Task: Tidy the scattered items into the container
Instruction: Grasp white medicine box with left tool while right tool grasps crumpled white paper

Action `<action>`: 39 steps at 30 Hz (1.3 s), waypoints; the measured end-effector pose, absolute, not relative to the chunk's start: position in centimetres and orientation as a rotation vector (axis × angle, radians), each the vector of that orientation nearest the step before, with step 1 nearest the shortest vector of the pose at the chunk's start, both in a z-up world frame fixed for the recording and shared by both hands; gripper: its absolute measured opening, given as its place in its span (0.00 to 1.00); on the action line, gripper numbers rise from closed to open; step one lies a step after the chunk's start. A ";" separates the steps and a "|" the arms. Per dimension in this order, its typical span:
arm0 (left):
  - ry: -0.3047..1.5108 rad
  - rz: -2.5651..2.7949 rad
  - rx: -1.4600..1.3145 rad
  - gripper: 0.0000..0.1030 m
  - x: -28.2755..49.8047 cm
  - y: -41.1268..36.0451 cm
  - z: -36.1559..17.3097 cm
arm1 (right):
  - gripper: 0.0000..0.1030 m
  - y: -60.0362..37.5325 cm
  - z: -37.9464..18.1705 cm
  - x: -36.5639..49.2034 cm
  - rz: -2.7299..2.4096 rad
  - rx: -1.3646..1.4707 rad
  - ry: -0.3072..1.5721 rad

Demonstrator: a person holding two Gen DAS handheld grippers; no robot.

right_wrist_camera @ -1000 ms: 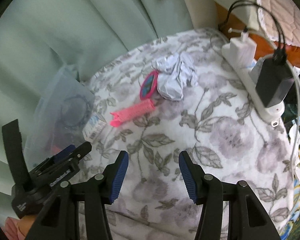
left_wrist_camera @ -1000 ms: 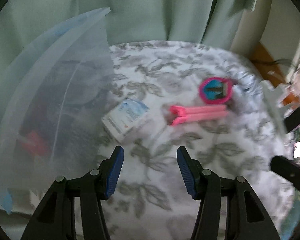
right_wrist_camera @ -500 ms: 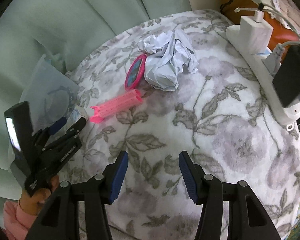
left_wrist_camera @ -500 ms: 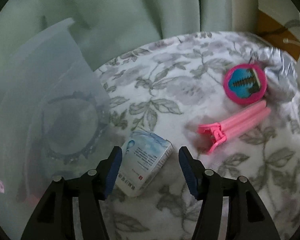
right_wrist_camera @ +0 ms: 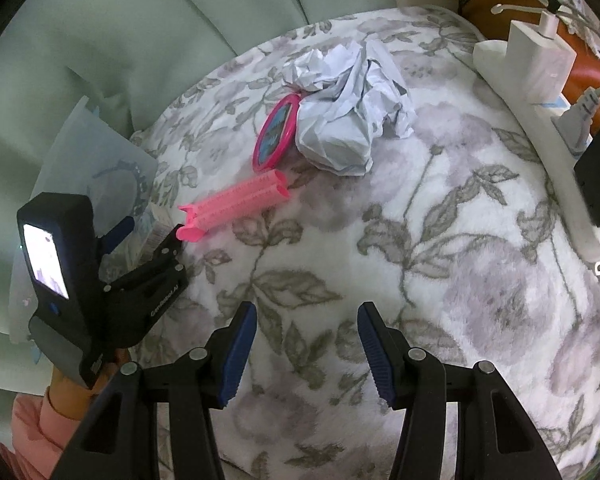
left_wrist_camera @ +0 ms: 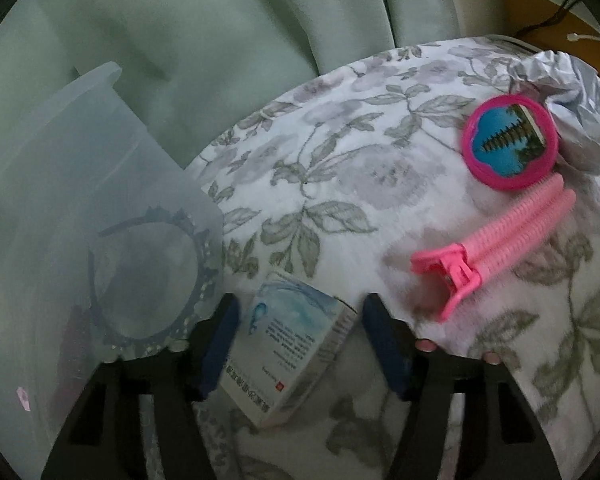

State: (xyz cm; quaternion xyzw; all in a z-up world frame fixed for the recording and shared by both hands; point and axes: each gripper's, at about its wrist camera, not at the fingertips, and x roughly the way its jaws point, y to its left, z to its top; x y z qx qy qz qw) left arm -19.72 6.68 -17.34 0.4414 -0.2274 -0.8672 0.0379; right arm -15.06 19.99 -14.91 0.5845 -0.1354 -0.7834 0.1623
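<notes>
The left tongs (left_wrist_camera: 296,340) straddle a small white-and-blue box (left_wrist_camera: 290,350) on the floral blanket (left_wrist_camera: 340,200) — pads apart on either side, not pressing it. The translucent container (left_wrist_camera: 80,200) stands just left of the box. The right tongs (right_wrist_camera: 306,354) hover open and empty over bare blanket, well apart from the pink hair clip (right_wrist_camera: 236,204), the round pink mirror (right_wrist_camera: 276,136) and the crumpled paper (right_wrist_camera: 348,120).

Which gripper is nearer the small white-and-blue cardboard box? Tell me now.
Left. The left gripper straddles the small white-and-blue cardboard box, jaws open on either side beside the translucent plastic container. The right gripper hangs over bare floral blanket, well away.
</notes>
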 end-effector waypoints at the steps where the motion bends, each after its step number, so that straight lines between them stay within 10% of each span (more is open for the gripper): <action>1: -0.690 -2.657 1.359 0.59 -19.9 6.6 -17.4 | 0.55 20.1 -14.9 -15.1 -2.237 1.668 -0.386; 8: -0.641 -2.647 1.304 0.34 -20.6 7.2 -16.3 | 0.55 20.4 -14.9 -15.3 -2.246 1.680 -0.384; 39: -0.148 -2.795 1.369 0.33 -21.0 5.0 -14.5 | 0.55 22.6 -12.5 -21.7 -2.471 1.524 -0.316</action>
